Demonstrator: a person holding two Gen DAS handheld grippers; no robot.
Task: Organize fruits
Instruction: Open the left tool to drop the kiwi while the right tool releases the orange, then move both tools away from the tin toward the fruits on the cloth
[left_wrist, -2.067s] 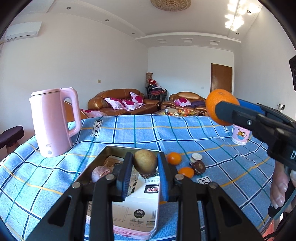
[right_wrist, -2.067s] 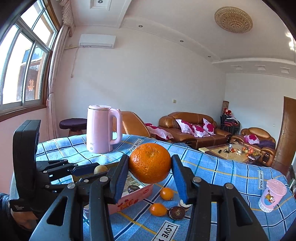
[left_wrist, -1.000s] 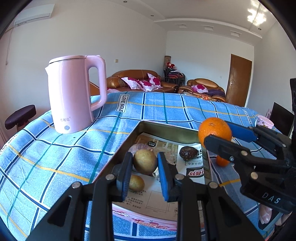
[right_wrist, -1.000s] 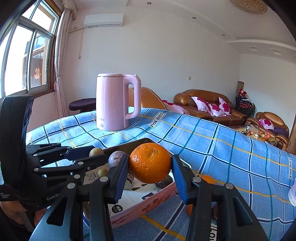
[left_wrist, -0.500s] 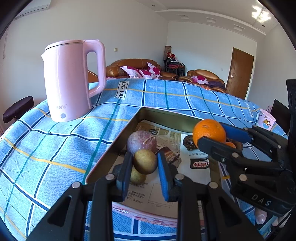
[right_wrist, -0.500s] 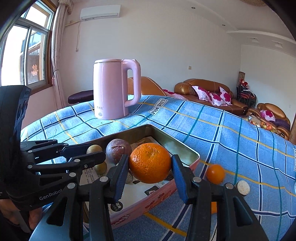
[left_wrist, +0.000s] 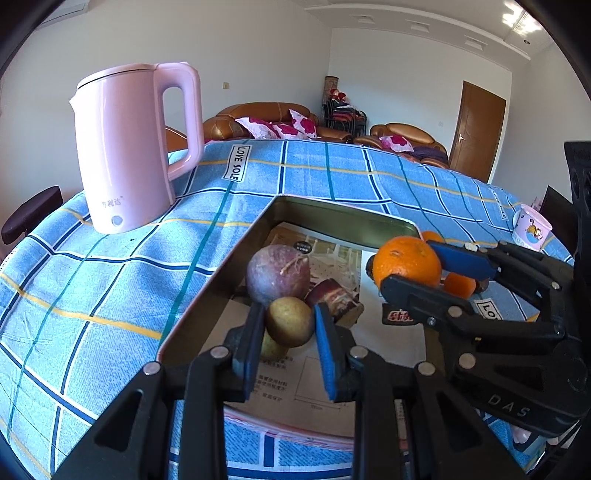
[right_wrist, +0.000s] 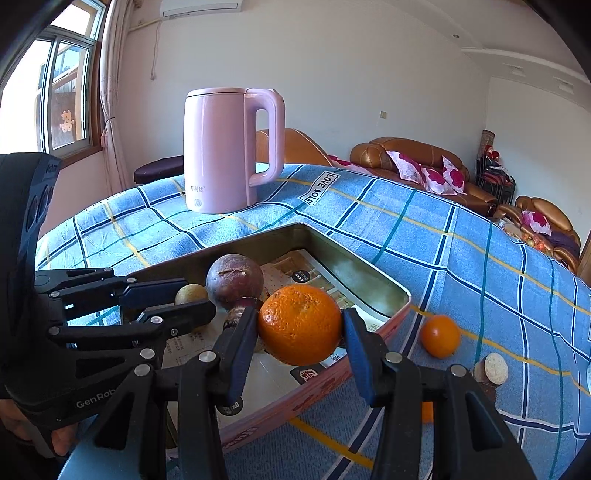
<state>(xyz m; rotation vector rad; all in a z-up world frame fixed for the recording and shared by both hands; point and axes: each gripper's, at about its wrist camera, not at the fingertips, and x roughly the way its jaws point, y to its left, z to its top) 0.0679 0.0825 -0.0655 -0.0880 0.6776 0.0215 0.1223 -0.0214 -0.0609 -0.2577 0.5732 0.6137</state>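
From the left wrist camera, the left gripper has its two fingers clamped on a small brown fruit, held over the near part of an open tin lined with printed paper. Just beyond the fingertips a purple fruit lies in the tin, and a smaller yellowish fruit shows below the held one. To the right of the fingers, the right gripper grips an orange above the tin's right side. A pink kettle stands far left on the blue checked cloth.

From the right wrist camera, the right gripper has its fingers pressed on both sides of the orange, over the tin's near wall. Left of the fingers, the left gripper holds the brown fruit beside the purple fruit. To the right of the fingers, a small tangerine rests on the cloth outside the tin.
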